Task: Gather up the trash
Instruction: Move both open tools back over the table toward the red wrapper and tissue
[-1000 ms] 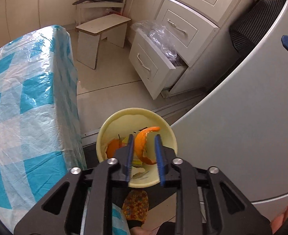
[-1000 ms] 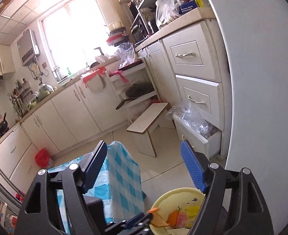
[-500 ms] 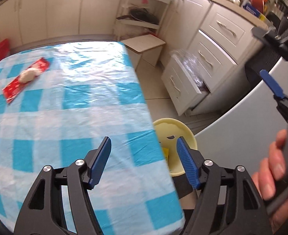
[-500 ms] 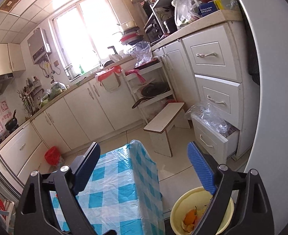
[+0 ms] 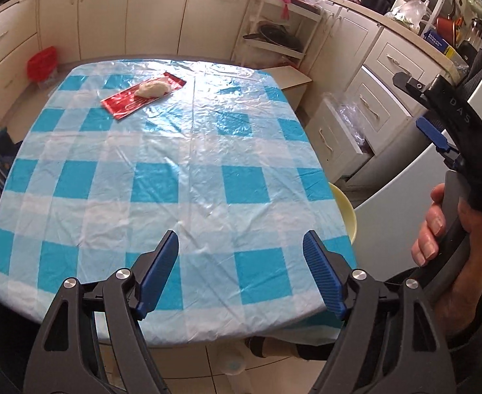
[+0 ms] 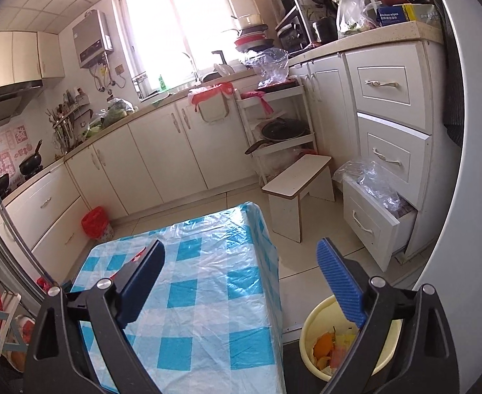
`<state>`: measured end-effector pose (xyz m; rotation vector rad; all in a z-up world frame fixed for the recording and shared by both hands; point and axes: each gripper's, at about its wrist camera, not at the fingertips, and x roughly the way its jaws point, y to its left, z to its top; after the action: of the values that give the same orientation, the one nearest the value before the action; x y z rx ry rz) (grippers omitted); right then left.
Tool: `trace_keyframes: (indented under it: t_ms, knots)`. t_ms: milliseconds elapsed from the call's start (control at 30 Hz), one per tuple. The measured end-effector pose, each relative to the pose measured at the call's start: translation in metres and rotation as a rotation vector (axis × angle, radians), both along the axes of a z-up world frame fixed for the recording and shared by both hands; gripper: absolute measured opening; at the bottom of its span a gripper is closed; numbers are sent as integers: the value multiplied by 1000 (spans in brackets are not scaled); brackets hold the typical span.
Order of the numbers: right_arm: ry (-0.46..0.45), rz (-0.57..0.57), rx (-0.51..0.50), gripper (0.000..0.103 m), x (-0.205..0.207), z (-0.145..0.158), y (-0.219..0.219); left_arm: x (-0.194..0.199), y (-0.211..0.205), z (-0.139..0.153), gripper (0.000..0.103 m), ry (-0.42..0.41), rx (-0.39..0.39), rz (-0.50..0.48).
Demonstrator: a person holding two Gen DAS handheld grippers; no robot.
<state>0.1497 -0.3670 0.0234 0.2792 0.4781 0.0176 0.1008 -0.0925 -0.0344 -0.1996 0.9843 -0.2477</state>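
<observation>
While well beyond the opening, empty left claw, red wrapper.

Red wrapper (white wad atop) lies flat on far tabletop.

Home kitchen, cream cabinets, water heater, pans on rack, checked table

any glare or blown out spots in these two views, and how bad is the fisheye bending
Right wrist view: the window is blown out to white, and the cabinets and fridge edge curve strongly toward the frame's rim. Left wrist view: the plastic tablecloth shows streaky glare along its far edge and centre crease, the table bulges like a barrel, and the red wrapper stays sharp; corners go black in both.
</observation>
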Motion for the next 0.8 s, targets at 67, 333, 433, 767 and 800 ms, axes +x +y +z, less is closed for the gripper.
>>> trace_keyframes:
  t_ms: [67, 333, 433, 767, 800]
  knots:
    - [-4, 5, -16, 91, -8, 0, 6, -9, 6, -3, 74, 6, 2, -7]
    - [44, 27, -123, 92, -2, -19, 38, -16, 29, -3, 75, -27, -34, -25]
    - [75, 45, -156, 92, 4, -30, 46, -14, 45, -6, 75, -33, -51, -3]
    - [150, 110, -226, 92, 28, -60, 72, -5, 100, -13, 76, -58, -28, 138]
    - [156, 117, -234, 92, 30, -61, 74, -4, 104, -13, 76, -62, -26, 157]
